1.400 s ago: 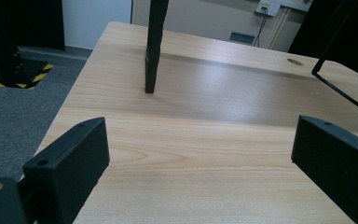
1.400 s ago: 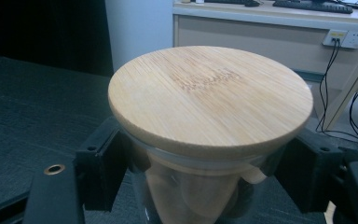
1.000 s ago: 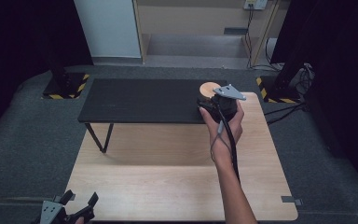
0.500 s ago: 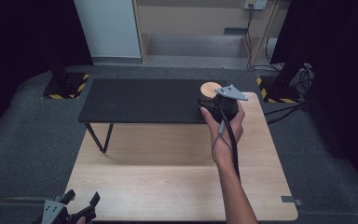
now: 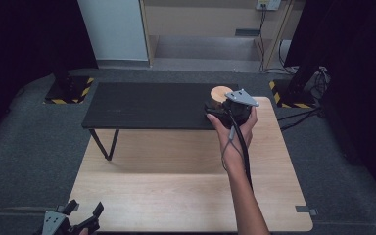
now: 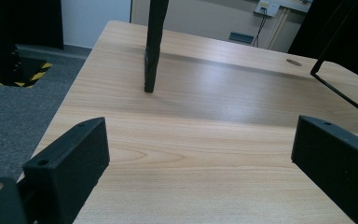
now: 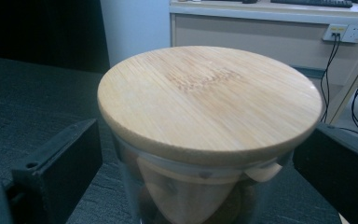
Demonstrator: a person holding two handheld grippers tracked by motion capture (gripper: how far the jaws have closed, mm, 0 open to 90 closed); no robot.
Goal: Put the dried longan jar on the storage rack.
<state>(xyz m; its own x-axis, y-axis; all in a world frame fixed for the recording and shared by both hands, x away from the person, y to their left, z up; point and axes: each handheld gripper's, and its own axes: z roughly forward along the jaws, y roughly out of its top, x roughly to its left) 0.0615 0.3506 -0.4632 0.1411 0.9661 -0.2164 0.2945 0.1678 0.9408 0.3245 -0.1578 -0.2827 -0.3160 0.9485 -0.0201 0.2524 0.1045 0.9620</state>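
Two surfaces carry the scene: a broad light wooden desk [image 5: 176, 196] and, standing across its far part, a low black rectangular table with thin black legs [image 5: 147, 105]. In the left gripper view one black leg [image 6: 152, 46] of that low table stands on the pale wood grain ahead, and a black wire frame [image 6: 340, 91] shows at the right edge.

On the right end of the low black table stands a clear glass jar with a round bamboo lid [image 5: 220, 94]. In the right gripper view the lid [image 7: 209, 98] is seated flat on the jar's rim, and pale wooden pieces show blurred through the glass below it; what they are I cannot tell.

The person's right forearm reaches from the bottom edge up to the jar, holding the right hand-held gripper [image 5: 225, 105] with its grey three-cornered plate on top. Its black jaws are spread wide, one on each side of the jar, and appear apart from the glass.

The left hand-held gripper [image 5: 85, 218] sits at the bottom-left, at the desk's near corner, jaws parted wide with nothing between them but bare desk.
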